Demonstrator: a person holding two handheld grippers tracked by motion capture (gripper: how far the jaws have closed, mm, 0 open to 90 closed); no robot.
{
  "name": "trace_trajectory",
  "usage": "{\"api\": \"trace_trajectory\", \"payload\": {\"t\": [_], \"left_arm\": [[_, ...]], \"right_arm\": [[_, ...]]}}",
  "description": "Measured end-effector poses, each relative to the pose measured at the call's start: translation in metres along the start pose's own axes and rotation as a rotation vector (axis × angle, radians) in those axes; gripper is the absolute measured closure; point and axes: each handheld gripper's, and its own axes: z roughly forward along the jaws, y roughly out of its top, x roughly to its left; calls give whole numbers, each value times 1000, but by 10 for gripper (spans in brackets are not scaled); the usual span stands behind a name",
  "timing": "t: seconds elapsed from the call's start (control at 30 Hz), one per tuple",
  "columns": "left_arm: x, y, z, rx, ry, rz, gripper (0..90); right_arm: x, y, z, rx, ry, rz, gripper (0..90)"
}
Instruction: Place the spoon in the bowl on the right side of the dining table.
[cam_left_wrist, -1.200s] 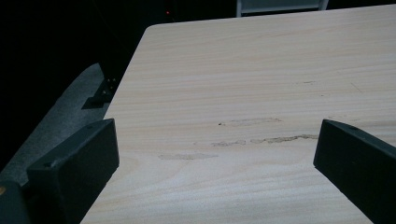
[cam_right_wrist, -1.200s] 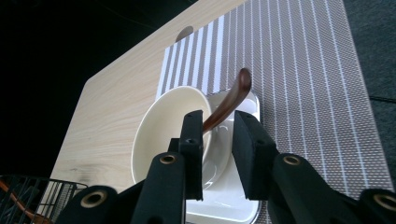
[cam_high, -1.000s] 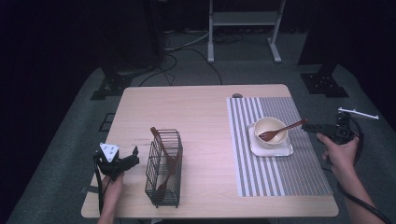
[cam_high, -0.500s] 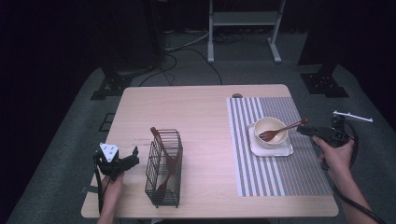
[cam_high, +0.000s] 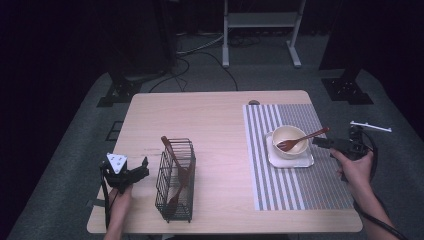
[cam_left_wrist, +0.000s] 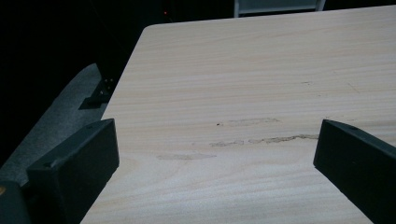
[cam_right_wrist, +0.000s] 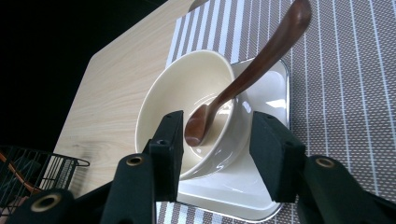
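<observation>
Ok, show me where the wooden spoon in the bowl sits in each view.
High view: the wooden spoon lies right of centre, head in the cream bowl, handle pointing right.
Left gripper view: not in it, bare table ahead.
Right gripper view: centre, running from the bowl up to the top edge.
Shared landmark: the striped placemat.

spoon (cam_high: 300, 140) in bowl (cam_high: 287, 135), bowl on plate (cam_high: 305, 161)
</observation>
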Motion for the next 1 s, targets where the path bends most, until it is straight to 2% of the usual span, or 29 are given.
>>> {"api": "trace_trajectory", "payload": {"t": [1.0], "left_arm": [[0,0,0,0,-1,3,0]], "right_arm": [[1,-10,10,28,5,-20,434]]}}
